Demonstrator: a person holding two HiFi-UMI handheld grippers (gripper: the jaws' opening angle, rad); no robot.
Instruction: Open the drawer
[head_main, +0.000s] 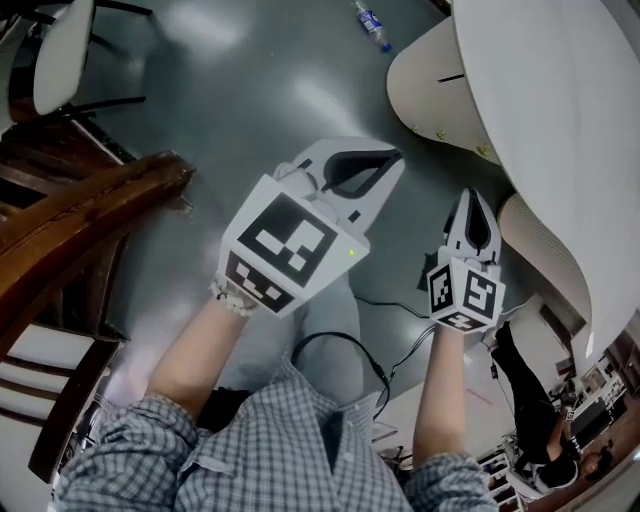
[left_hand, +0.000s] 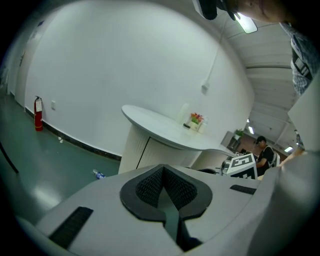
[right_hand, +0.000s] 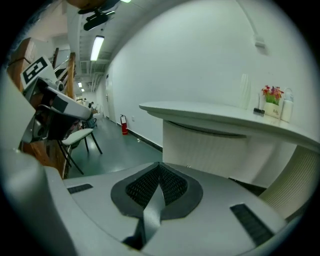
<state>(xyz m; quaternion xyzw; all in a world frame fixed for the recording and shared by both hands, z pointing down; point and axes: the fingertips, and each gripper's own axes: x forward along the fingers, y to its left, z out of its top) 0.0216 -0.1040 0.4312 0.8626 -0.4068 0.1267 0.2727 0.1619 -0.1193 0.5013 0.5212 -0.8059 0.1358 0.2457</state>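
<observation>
Grey-green floor (head_main: 250, 110) fills the head view, with a white curved counter (head_main: 540, 100) ahead and to the right of both grippers. No drawer can be picked out for certain; the likeliest candidate is a seam (head_main: 450, 78) in the counter's ribbed front. The right gripper (head_main: 471, 196) is nearer to it than the left gripper (head_main: 392, 158). Both have their jaws pressed together with nothing between them. A plastic bottle (head_main: 372, 25) lies on the floor beyond.

Head view looks steeply down; both claw views face the counter (left_hand: 165, 131)
</observation>
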